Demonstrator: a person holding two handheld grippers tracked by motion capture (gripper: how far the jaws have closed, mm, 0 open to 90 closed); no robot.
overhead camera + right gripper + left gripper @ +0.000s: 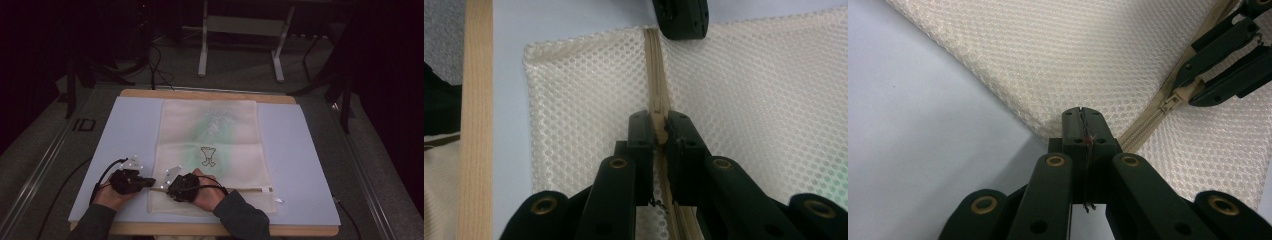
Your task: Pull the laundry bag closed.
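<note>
Cream mesh laundry bag [210, 145] with beige zipper [250, 190] is lying flat at the centre of the pale blue tabletop [300, 150]; green garment and a small printed figure [208, 156] are showing through the mesh. Left hand-held gripper [1082, 120] is sitting clenched on the bag's left edge, at the zipper's end. Right hand-held gripper [660, 131] is pinching the zipper slider [659, 132] on the bag, just beside the left one. Wooden tabletop rim [210, 93] is running behind the bag; a white frame [240, 30] is standing on the floor beyond.
</note>
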